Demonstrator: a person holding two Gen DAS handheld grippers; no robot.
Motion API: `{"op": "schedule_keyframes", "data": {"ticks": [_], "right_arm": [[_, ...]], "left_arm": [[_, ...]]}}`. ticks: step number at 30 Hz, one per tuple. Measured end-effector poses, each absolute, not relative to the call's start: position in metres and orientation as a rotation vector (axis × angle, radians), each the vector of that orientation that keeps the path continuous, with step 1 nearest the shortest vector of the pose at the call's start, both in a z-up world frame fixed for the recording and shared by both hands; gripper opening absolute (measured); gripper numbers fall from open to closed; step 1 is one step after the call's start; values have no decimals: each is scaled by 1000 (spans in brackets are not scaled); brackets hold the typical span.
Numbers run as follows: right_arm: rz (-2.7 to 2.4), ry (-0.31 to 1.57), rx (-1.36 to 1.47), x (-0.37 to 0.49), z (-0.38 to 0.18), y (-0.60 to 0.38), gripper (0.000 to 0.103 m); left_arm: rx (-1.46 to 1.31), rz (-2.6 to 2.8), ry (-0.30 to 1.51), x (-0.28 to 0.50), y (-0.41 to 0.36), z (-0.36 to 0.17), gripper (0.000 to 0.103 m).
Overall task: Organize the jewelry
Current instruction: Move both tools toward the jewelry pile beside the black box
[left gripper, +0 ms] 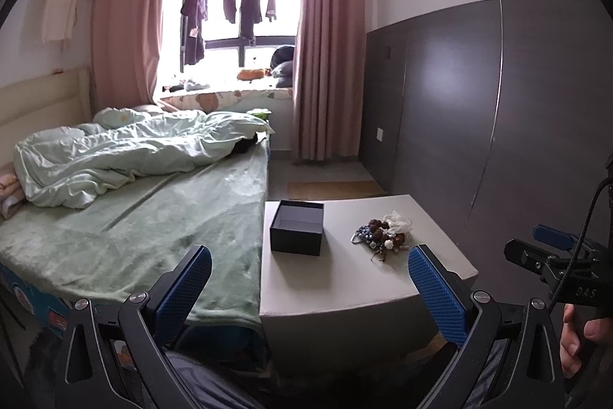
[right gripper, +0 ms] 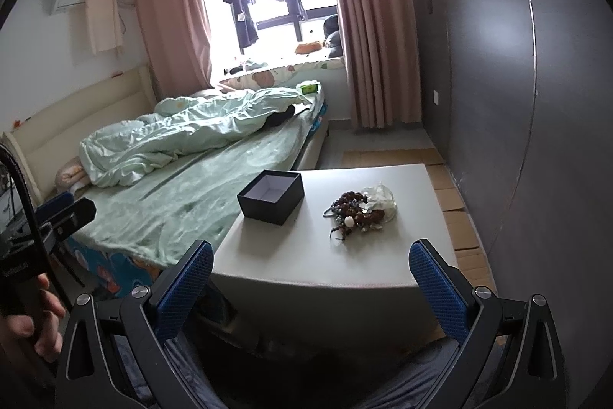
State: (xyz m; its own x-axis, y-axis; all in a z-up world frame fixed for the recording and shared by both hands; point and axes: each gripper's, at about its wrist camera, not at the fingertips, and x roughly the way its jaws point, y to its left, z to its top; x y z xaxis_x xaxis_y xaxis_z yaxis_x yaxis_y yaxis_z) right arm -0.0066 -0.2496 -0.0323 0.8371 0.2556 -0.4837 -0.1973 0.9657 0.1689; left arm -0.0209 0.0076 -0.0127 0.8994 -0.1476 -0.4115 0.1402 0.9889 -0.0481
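A: How many things sat on the desk [right gripper: 337, 267]?

B: Two groups. One black box [right gripper: 271, 197], lid off, nothing in it, stood at the desk's left edge next to the bed [left gripper: 134, 217]. One heap of jewelry [right gripper: 354, 211] lay to its right, apart from the box, nearer the grey wall panel.

A: Could you count the pieces in the heap?

B: No. They were tangled: dark red-brown beads, some bluish ones, a few pale ones, and one crumpled clear bag [right gripper: 379, 198] touching the heap's far side. How many strands there were I could not tell.

A: And the grippers?

B: Two. The left gripper [left gripper: 310, 275] hung before the near edge of the desk with its two blue pads spread wide and nothing between them. The right gripper [right gripper: 311, 269] was the same: fingers wide apart, holding nothing, short of the desk. Each one was held by a hand [right gripper: 38, 324], and each showed at the edge of the other's view.

A: The bed?

B: One, with one rumpled pale green quilt [left gripper: 126, 148].
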Motion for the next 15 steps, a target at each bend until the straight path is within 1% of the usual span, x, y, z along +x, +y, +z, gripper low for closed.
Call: {"op": "schedule_keyframes", "data": {"ticks": [15], "right_arm": [[224, 503, 134, -8, -31, -249, 103]], "left_arm": [[-70, -137, 454, -12, 19, -18, 103]]}}
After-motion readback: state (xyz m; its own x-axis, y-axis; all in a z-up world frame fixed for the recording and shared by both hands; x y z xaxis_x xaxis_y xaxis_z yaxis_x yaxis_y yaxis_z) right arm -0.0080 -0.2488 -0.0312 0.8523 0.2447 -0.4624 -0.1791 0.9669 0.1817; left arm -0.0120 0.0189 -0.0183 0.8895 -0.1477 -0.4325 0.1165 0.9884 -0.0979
